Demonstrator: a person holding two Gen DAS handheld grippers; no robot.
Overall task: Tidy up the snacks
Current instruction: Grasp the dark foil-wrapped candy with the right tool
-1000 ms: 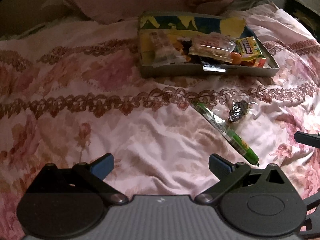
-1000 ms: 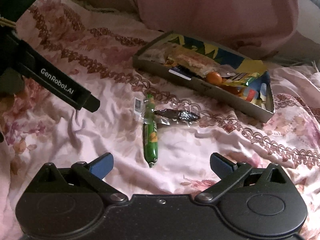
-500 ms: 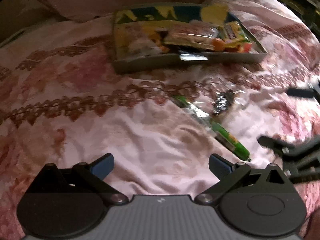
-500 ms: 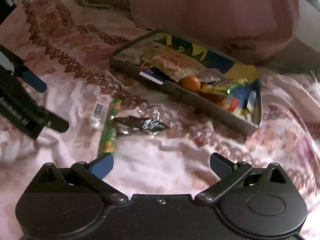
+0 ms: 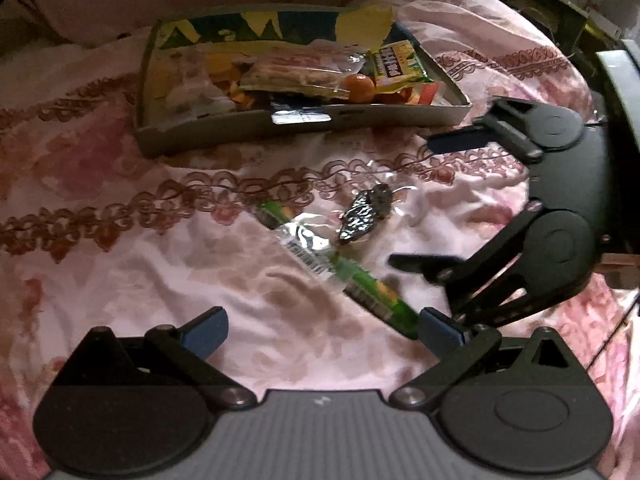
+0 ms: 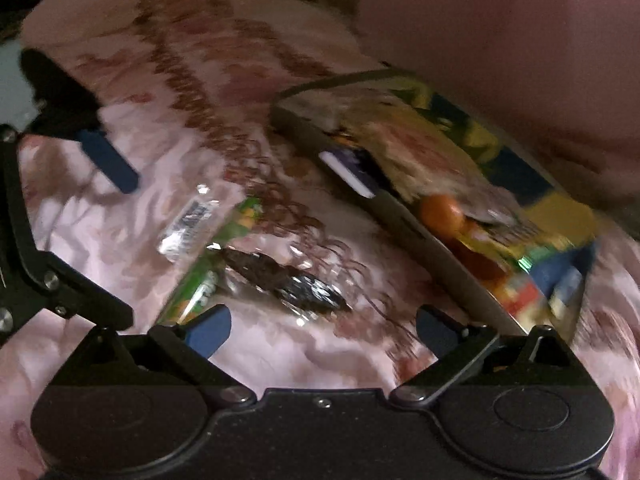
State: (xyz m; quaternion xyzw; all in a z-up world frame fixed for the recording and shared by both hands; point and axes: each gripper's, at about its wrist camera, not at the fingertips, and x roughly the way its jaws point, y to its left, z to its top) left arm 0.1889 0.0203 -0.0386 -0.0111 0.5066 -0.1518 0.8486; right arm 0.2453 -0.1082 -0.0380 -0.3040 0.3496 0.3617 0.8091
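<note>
Surface: pink floral bedspread, rumpled. Shallow grey tray at the far side, filled with snack packets and one orange sweet; a yellow-green packet leaning at its right end. Position on the bedspread unchanged from a second ago.

Outside the tray, two items: a long green stick packet lying diagonally, clear end toward the tray, and a dark crinkled foil-wrapped snack just beside it, overlapping its clear end. Same arrangement as in both earlier pictures; neither item lifted.

Left gripper: jaws wide apart, nothing between them, low over the bedspread. Right-hand fingertip now at the lower tip of the green stick packet, nearer than one second ago; contact not determinable.

Right gripper: jaws wide apart, empty. Noted in the left wrist view as much further into frame than half a second ago, its fingers now straddling the bedspread just right of the foil-wrapped snack. In its own view, markedly closer to both loose items than before, the foil-wrapped snack directly ahead between the fingertips, not gripped. Picture heavily motion-blurred; fine detail of tray contents not legible.
</note>
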